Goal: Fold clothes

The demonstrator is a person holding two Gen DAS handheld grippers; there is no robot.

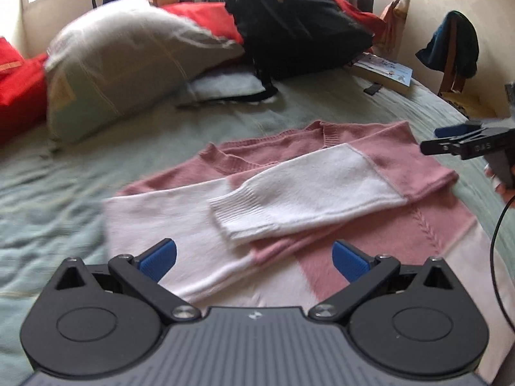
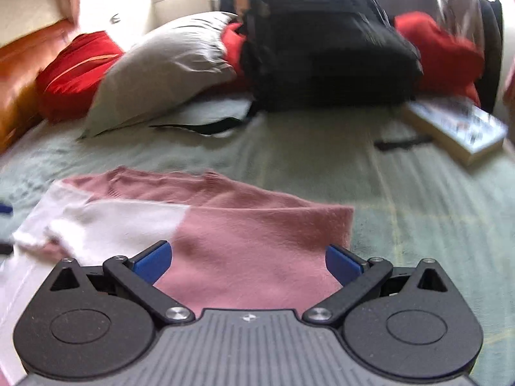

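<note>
Knitwear in pink and white, a sweater (image 1: 322, 199), lies flat on the bed (image 1: 58, 199), whose cover is a pale green blanket. Both sleeves are folded in across the body: the white sleeve (image 1: 299, 189) with its ribbed cuff lies on top and crosses the other white sleeve (image 1: 167, 225) beneath it. The V-shaped neckline points toward the far end of the bed.

Above the near hem of the sweater hangs the left gripper (image 1: 254, 260), its jaws spread wide, blue pads well apart and holding nothing. The right gripper (image 2: 248, 260) hovers over the pink shoulder part of the sweater (image 2: 244, 244), jaws likewise spread wide and empty; whether its pads touch the knit cannot be told. In the left wrist view the right gripper (image 1: 463, 143) also shows at the right edge, seen from the side, with fingers of a hand (image 1: 502, 186) on its grip and a black cable trailing down beside it.

At the far end of the bed a grey pillow (image 1: 128, 64) leans beside red cushions (image 1: 19, 90). A black backpack (image 1: 296, 22) stands next to the pillow, one strap lying on the blanket, and a book (image 1: 383, 72) lies just to the right of the backpack. Both views are slightly blurred.
</note>
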